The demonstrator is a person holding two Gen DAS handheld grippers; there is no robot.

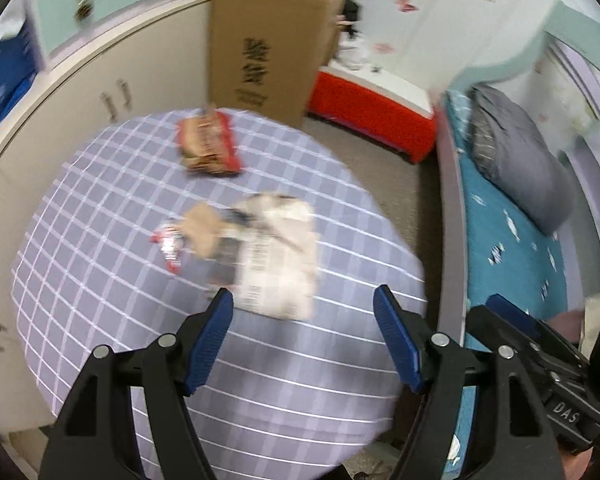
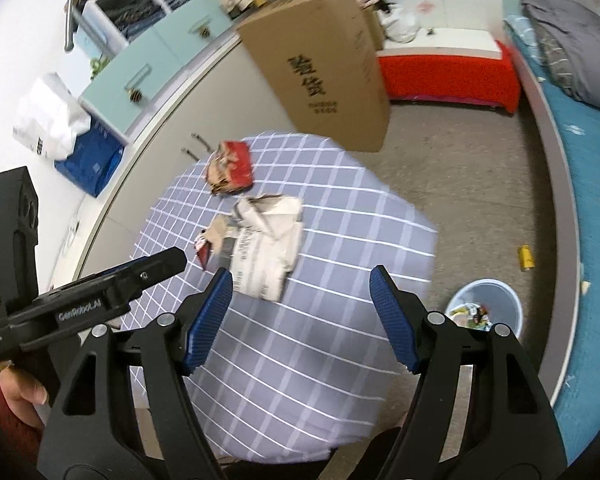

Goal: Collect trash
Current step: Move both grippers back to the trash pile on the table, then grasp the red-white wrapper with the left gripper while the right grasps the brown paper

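Plainly, the checked worktop (image 2: 320,320) carries all the litter, and the crumpled white paper wrapper (image 2: 268,240) is the landmark: it lies straight ahead of both tools, long axis running away from them. The left tool (image 1: 304,300) is nearer, its tip almost over the wrapper's near edge; the right tool (image 2: 300,280) sits beside it. Both gape wide, holding nothing. Beyond the wrapper lies the red snack bag (image 2: 232,168); the small red scrap (image 2: 204,250) touches its left side.

Two wrist fisheyes looking steeply down over the checked table (image 1: 100,280)

The left wrist view hangs near the table's close edge, facing across it toward the cardboard box (image 1: 268,48) beyond, with the bed (image 1: 512,248) to the right. The right wrist view sits slightly farther back from the table (image 2: 340,240), facing the same box (image 2: 320,68). Both share the table, box and bed (image 2: 592,184); each catches the other gripper at its edge.
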